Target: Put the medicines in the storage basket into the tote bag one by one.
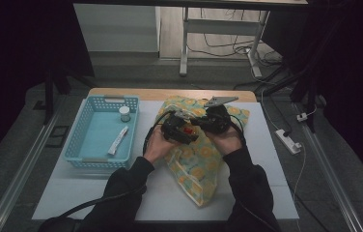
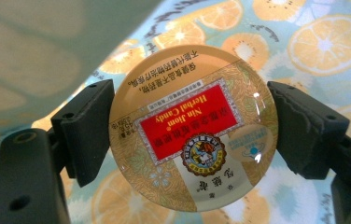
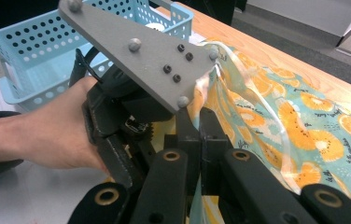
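1. Herbal candy tin (image 2: 193, 128): round and gold, with a red label panel and a printed crest. It sits crosswise between the jaws of the left gripper (image 2: 193, 133), both pads pressing on its rim. In the left gripper view the label reads upside down. In the high view the tin shows as a red spot (image 1: 188, 129) at the tip of that gripper, above the bag.
2. Left gripper (image 1: 179, 128): held in the person's left hand (image 1: 158, 145) over the middle of the worktop; jaws set wide and clamped on the tin. A grey three-cornered plate (image 3: 136, 49) sits on top of it, and a black cable (image 1: 97, 200) trails back past the sleeve.
3. Right gripper (image 1: 208, 121): held in the right hand (image 1: 228, 140), just beside the left gripper. Its jaws are closed tight, pinching the clear edge of the bag (image 3: 215, 74).
4. Bag (image 1: 201, 164): soft plastic, pale teal with orange-slice print, lying on the worktop beneath both grippers; one edge is lifted by the right gripper.
5. Basket (image 1: 76, 140): light blue, perforated, on the left of the worktop, apart from the bag. It holds a small white-capped jar (image 1: 124, 113) and a white tube (image 1: 118, 140).
6. Worktop (image 1: 266, 164): white surface with a wooden strip (image 1: 136, 93) at the far edge.
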Action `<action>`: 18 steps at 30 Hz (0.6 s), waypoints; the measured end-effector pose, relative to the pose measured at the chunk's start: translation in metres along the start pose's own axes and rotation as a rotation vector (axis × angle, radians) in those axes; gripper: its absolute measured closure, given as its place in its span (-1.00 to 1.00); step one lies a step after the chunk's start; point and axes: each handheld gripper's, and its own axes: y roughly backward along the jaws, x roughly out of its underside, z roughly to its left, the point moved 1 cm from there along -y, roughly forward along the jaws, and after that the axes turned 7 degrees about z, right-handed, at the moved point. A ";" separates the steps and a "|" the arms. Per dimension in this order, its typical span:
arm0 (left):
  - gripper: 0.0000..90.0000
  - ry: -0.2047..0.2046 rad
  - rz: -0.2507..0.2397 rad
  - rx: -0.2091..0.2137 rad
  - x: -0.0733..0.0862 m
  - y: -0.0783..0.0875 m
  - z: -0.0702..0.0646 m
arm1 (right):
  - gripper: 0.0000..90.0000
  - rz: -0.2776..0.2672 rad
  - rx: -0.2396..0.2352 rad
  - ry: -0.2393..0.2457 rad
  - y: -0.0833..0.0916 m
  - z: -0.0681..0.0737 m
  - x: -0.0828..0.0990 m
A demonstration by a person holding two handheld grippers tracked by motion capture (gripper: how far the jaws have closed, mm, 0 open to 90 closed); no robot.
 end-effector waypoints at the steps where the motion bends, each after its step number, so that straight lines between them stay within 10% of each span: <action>1: -0.55 0.002 -0.001 0.001 0.001 -0.001 0.001 | 1.00 0.003 0.001 0.000 0.000 0.000 0.000; 18: -0.80 0.017 -0.019 0.060 -0.002 0.013 -0.003 | 1.00 -0.004 0.000 -0.009 0.000 -0.003 0.002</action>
